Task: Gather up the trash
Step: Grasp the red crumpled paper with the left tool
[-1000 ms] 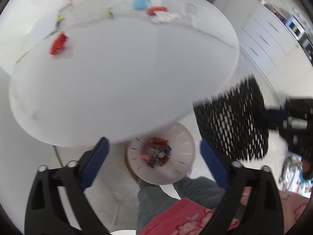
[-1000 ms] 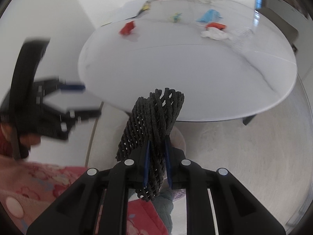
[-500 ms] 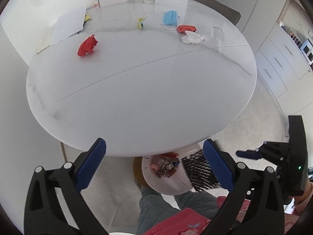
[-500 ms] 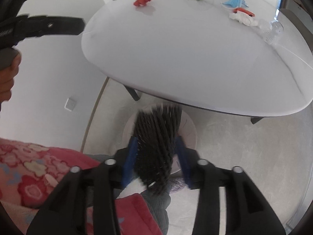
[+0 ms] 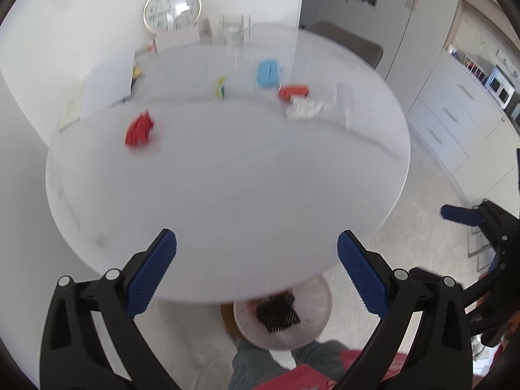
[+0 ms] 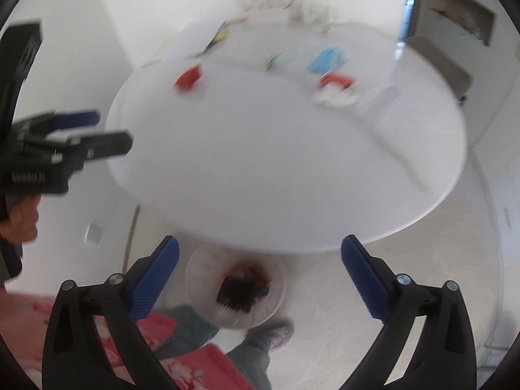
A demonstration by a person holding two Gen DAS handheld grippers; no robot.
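Observation:
A black foam net (image 5: 278,317) lies in the white bin (image 5: 320,295) on the floor under the table's near edge; it also shows in the right wrist view (image 6: 239,294) inside the bin (image 6: 201,260). My left gripper (image 5: 256,273) is open and empty above the table's near edge. My right gripper (image 6: 260,276) is open and empty above the bin. On the round white table (image 5: 227,178) lie a red crumpled scrap (image 5: 139,129), a yellow scrap (image 5: 221,86), a blue face mask (image 5: 268,73), a red wrapper (image 5: 293,92) and white tissue (image 5: 304,110).
A wall clock (image 5: 172,9), a glass pitcher (image 5: 234,29) and papers (image 5: 104,87) stand at the table's far side. A chair (image 5: 344,44) is behind it. Cabinets (image 5: 455,113) line the right. The person's legs are by the bin.
My right gripper opened and let go of the black foam net, which fell into the bin. Both grippers then tilted up toward the table.

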